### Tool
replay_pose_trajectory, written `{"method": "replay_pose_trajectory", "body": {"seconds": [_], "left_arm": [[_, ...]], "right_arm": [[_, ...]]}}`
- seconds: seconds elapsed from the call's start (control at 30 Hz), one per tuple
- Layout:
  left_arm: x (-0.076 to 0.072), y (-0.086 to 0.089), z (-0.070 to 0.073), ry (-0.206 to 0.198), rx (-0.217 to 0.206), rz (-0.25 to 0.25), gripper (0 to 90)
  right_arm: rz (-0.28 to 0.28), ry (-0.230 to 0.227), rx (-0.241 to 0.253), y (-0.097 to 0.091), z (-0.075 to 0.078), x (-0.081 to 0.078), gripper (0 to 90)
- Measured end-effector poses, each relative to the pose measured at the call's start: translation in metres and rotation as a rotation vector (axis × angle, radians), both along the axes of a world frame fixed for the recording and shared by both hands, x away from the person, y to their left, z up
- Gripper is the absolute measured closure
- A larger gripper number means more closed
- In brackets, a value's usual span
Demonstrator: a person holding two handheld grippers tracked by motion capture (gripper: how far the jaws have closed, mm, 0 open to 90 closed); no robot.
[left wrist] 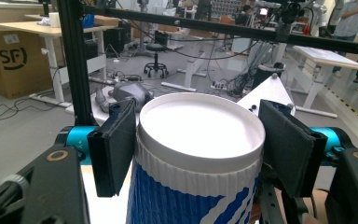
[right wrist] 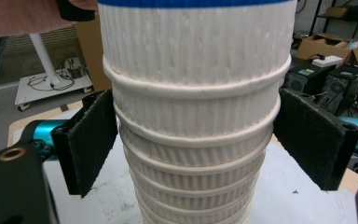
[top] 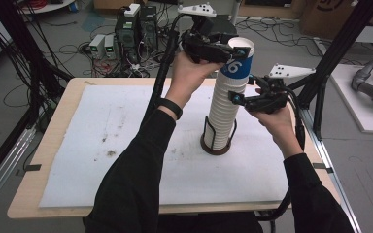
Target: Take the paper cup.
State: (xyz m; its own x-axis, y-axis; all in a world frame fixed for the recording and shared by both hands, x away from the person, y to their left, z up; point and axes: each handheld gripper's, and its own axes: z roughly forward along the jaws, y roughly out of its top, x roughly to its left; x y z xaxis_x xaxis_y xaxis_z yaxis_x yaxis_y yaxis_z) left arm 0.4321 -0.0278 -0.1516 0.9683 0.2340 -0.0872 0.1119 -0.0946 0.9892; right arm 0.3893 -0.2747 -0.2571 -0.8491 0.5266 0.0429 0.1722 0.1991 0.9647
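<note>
Black sleeves at the bottom of the high view lead up to both hands, and the tall stack of cups (top: 226, 104) is seen right of centre in that frame, standing upside down in a dark round holder (top: 217, 145) on the white mat (top: 102, 145). At the stack's top sits the blue-printed cup (top: 238, 60), and the left gripper (top: 223, 48) is clamped on it just under its upturned base. The right gripper (top: 245, 99) is set lower, around the white cups; its left pad appears to touch the ribbed wall while a small gap is seen at the right pad, so the jaws are judged apart, not squeezing.

The step is judged to be the pulling of the top cup off the stack. It is best done with a straight upward lift, a light squeeze so the paper wall is not crushed, and the stack steadied below by the right gripper.

The closed base (left wrist: 200, 126) of the top cup and both pads pressed on its rim are given by the left gripper view. The nested rims (right wrist: 193, 140) and the pad gap are given by the right gripper view. The holder and mat are given by the high view.
</note>
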Motion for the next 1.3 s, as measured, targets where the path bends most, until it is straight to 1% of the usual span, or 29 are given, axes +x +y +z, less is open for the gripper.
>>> {"method": "replay_pose_trajectory", "body": {"seconds": [0.07, 0.27, 0.3, 0.4, 0.43, 0.5, 0.6, 0.7, 0.73, 0.77, 0.8, 0.87, 0.93, 1.0, 1.07, 1.1, 1.17, 1.3], "left_arm": [[-0.001, 0.000, 0.003, -0.003, -0.016, 0.003, 29.9], [-0.002, 0.001, 0.011, -0.021, -0.020, 0.010, 30.0], [-0.003, 0.002, 0.015, -0.032, -0.023, 0.013, 30.0], [-0.003, 0.002, 0.019, -0.035, -0.033, 0.016, 30.1], [-0.004, 0.003, 0.023, -0.045, -0.042, 0.020, 30.1], [-0.005, 0.004, 0.028, -0.053, -0.057, 0.021, 30.1], [-0.006, 0.005, 0.032, -0.057, -0.064, 0.024, 30.1], [-0.007, 0.008, 0.040, -0.069, -0.080, 0.026, 30.1], [-0.007, 0.008, 0.040, -0.069, -0.080, 0.026, 30.1], [-0.009, 0.009, 0.045, -0.076, -0.087, 0.027, 30.1], [-0.009, 0.009, 0.045, -0.076, -0.087, 0.027, 30.1], [-0.012, 0.012, 0.051, -0.085, -0.109, 0.027, 30.1], [-0.013, 0.014, 0.053, -0.086, -0.114, 0.029, 30.1], [-0.016, 0.018, 0.057, -0.103, -0.129, 0.034, 30.1], [-0.016, 0.019, 0.059, -0.107, -0.130, 0.037, 30.1], [-0.018, 0.022, 0.061, -0.112, -0.142, 0.041, 30.1], [-0.019, 0.024, 0.063, -0.115, -0.148, 0.043, 30.2], [-0.023, 0.030, 0.065, -0.125, -0.136, 0.044, 30.1]], "right_arm": [[0.000, -0.002, 0.000, 0.000, 0.000, 0.000, 14.5], [-0.001, -0.003, -0.001, 0.000, 0.000, 0.000, 14.5], [-0.003, -0.001, 0.000, 0.001, 0.000, 0.000, 14.5], [-0.003, -0.001, 0.000, 0.001, 0.000, 0.000, 14.5], [-0.004, -0.001, -0.001, 0.001, 0.000, 0.000, 14.5], [-0.004, 0.000, -0.002, 0.000, 0.000, 0.000, 14.5], [-0.004, -0.001, -0.001, 0.000, 0.000, 0.000, 14.5], [-0.005, -0.003, -0.001, 0.001, 0.000, 0.000, 14.6], [-0.004, -0.003, 0.001, 0.001, 0.000, 0.000, 14.5], [-0.005, -0.004, 0.000, 0.001, 0.000, 0.000, 14.5], [-0.005, -0.004, 0.000, 0.001, 0.000, 0.000, 14.5], [-0.005, -0.003, 0.000, 0.001, 0.000, 0.000, 14.5], [-0.005, -0.002, -0.001, 0.000, 0.000, -0.001, 14.5], [-0.005, -0.003, -0.001, 0.001, 0.000, -0.001, 14.5], [-0.005, -0.002, -0.001, 0.001, 0.000, -0.001, 14.5], [-0.005, -0.002, -0.002, 0.001, 0.000, -0.001, 14.5], [-0.005, -0.002, -0.005, 0.001, 0.000, -0.001, 14.5], [-0.006, -0.004, -0.005, 0.001, 0.000, -0.001, 14.6]]}}
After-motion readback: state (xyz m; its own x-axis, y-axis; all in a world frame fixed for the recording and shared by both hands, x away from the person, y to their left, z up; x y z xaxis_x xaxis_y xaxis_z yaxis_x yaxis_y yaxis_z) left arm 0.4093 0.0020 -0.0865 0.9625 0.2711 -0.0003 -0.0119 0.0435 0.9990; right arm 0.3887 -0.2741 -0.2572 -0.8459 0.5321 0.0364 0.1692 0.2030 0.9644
